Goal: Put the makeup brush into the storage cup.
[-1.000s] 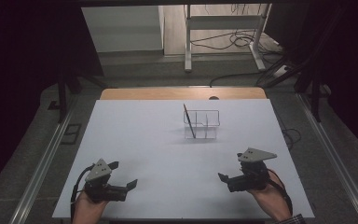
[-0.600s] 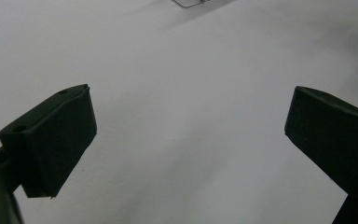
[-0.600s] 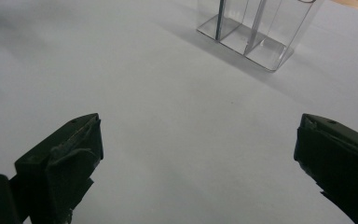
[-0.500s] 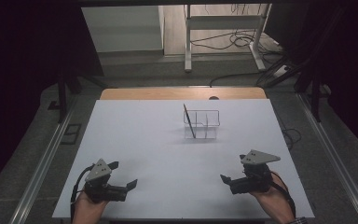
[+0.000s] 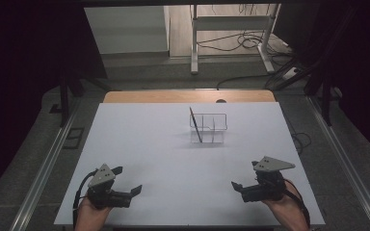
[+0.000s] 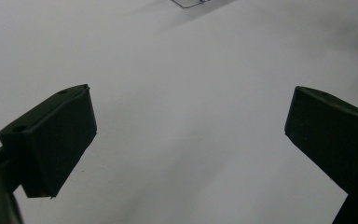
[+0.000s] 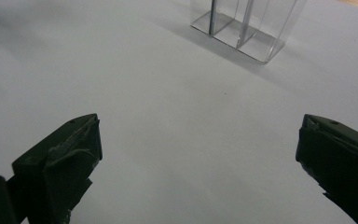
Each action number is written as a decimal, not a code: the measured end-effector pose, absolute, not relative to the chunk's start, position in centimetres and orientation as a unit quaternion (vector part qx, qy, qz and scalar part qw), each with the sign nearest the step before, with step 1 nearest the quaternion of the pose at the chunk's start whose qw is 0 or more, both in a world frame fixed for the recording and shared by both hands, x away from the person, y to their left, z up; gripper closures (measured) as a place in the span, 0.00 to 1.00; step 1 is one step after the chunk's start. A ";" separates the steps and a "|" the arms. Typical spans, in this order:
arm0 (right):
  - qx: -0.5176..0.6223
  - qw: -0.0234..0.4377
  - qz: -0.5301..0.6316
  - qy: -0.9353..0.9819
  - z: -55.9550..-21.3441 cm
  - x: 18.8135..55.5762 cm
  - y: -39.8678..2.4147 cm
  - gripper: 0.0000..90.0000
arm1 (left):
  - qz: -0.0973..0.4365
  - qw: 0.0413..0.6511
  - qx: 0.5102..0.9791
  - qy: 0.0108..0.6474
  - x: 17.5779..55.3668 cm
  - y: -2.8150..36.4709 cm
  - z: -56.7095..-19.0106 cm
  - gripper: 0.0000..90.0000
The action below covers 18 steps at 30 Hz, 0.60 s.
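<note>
High view: left gripper (image 5: pixel 134 190) and right gripper (image 5: pixel 236 186) near tabletop's front edge, empty; clear organizer (image 5: pixel 208 128) with dark stick (image 5: pixel 195 124) toward far edge.

Left gripper view: jaws wide apart.

Right gripper view: jaws wide, organizer (image 7: pixel 244 28) ahead. Step: likely waiting; next, a reach forward.

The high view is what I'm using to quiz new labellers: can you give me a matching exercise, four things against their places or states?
Things:
1. left gripper
2. right gripper
3. clear organiser
4. dark stick

Places or states:
a. stands mid-table, divided into compartments
b. leans in the organiser's left end
c. open, near the table's front left
d. open, near the table's front right

Pairs: 1-c, 2-d, 3-a, 4-b
</note>
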State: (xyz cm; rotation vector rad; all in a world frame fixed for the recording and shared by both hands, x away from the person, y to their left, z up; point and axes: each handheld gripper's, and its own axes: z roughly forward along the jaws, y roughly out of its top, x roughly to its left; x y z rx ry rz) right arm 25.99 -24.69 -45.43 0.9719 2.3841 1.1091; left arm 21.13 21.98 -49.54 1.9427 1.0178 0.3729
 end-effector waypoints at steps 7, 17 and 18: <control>0.347 0.171 0.389 0.836 -45.4 25.7 -25.2 0.00 | 0.151 0.442 0.784 0.410 21.1 22.0 -49.5 0.03; 0.356 0.174 0.386 0.833 -45.5 25.3 -25.9 0.00 | 0.151 0.442 0.784 0.410 21.1 21.9 -49.5 0.03; 0.356 0.174 0.386 0.833 -45.5 25.3 -25.9 0.00 | 0.151 0.442 0.784 0.409 21.1 21.9 -49.5 0.03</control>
